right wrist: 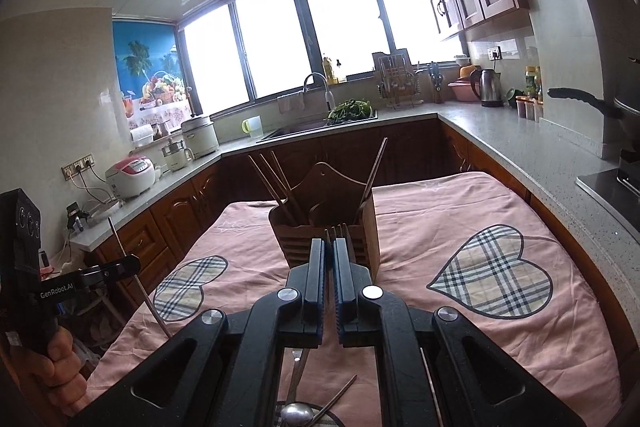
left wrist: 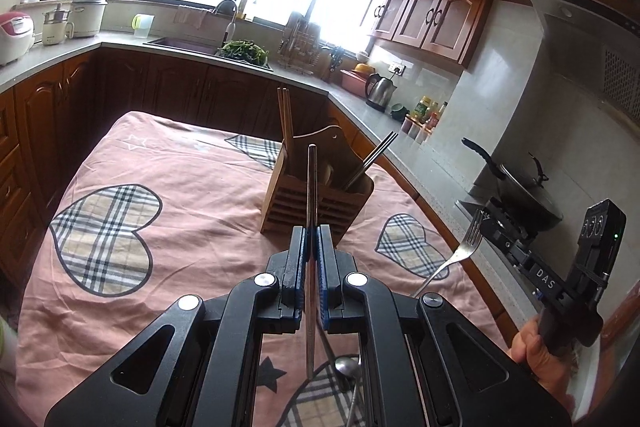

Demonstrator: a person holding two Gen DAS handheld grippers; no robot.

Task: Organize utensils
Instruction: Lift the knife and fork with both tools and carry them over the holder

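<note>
- Steel, left wrist view: your left gripper [left wrist: 312,239] is clamped on a metal chopstick [left wrist: 312,187] that stands upright, its long axis vertical. The wooden holder [left wrist: 316,203] sits just ahead on the pink cloth [left wrist: 192,163]; this hand looks nearer.
- Right wrist view: your right gripper [right wrist: 329,251] pinches a fork [right wrist: 338,229], tines forward, straight toward the holder.

Wooden holder [left wrist: 316,195], shiny metal fork [left wrist: 460,251], pink cloth [left wrist: 192,155].
</note>
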